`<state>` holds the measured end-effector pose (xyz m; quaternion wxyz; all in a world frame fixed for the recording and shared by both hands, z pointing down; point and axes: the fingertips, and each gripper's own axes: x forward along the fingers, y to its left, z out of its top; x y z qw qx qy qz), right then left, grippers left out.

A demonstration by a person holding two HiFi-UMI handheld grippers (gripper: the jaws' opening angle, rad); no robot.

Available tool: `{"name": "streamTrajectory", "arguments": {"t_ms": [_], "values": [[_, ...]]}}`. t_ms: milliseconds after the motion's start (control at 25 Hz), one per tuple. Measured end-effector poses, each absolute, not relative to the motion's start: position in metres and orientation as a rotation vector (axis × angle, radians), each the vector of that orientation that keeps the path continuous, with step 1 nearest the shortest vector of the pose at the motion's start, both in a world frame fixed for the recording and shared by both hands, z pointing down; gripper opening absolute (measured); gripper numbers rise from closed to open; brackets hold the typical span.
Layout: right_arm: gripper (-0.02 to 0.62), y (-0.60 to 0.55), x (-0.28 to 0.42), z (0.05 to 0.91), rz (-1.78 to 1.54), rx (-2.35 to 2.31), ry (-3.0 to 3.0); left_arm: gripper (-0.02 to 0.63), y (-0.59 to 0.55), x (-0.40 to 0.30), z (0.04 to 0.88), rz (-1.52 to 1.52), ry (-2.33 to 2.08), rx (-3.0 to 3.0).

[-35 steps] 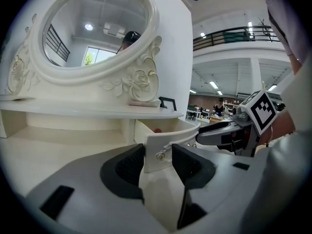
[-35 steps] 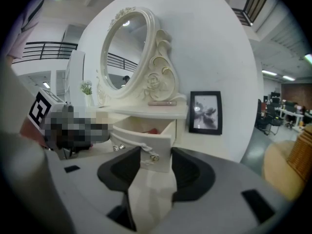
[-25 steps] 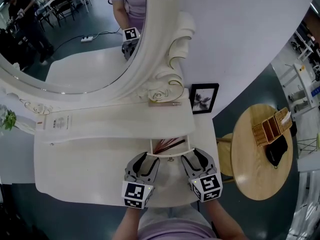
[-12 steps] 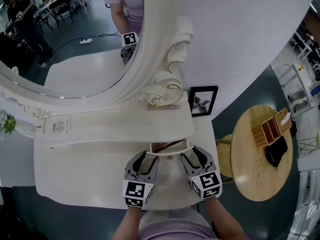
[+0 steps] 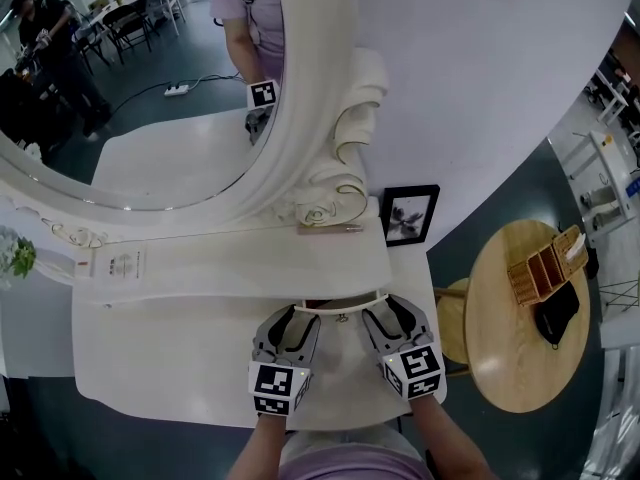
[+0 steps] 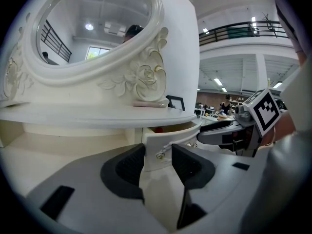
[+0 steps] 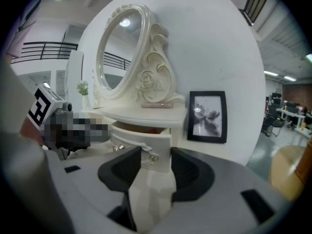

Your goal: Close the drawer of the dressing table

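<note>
Drawer (image 5: 342,314) slid inward; left gripper (image 5: 294,320) and right gripper (image 5: 385,314) tilt down, jaws spread.

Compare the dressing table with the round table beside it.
The dressing table is white; the round table is light wood. The dressing table is wide and backed by an oval mirror; the round table looks smaller and has no mirror. The dressing table carries a framed picture; the round table carries a wooden box and a black thing. Both stand on the same dark floor.
</note>
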<state>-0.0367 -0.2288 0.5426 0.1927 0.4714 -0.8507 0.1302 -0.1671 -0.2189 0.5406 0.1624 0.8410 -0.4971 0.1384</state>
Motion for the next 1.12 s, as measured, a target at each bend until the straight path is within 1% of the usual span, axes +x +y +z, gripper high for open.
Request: {"name": "streamTrajectory", "arguments": {"t_ms": [1120], "values": [[0.196,-0.267,-0.04,0.542,0.368,1.342,-2.421,0.177,-0.257,-0.173,0.539,0.332,-1.496,2.353]]}}
